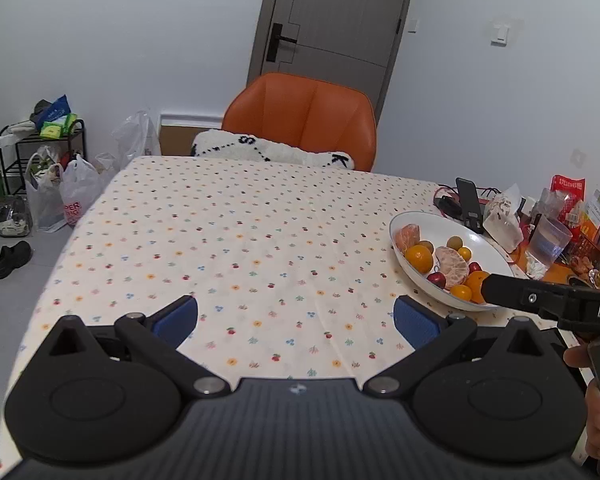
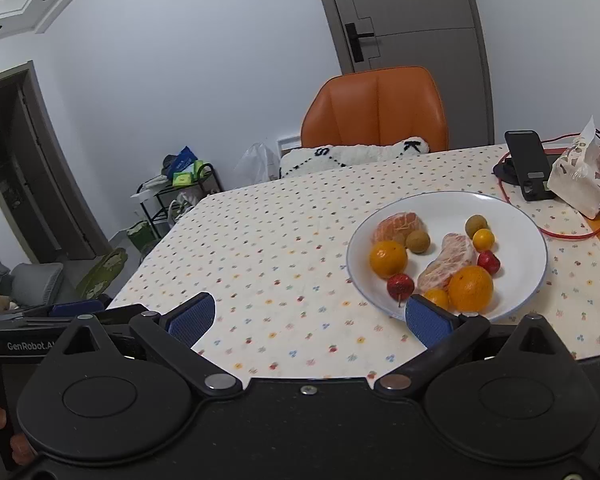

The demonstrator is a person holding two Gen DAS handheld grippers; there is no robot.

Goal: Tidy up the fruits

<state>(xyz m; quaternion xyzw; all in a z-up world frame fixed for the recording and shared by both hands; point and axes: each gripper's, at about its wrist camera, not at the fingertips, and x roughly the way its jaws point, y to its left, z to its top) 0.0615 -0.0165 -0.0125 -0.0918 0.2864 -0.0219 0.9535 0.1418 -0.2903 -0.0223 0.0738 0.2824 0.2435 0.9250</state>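
Both claws, left claw (image 1: 296,316) and right claw (image 2: 308,316), released and empty; orange (image 2: 470,289) just ahead of right claw looks firm, smooth, likely slippery: grasp across its middle.

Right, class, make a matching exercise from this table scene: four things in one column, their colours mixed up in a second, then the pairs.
Things:
1. chair
2. plate
3. phone
4. gripper pads

Colours:
a. black
b. blue
c. orange
d. white

Pairs: 1-c, 2-d, 3-a, 4-b
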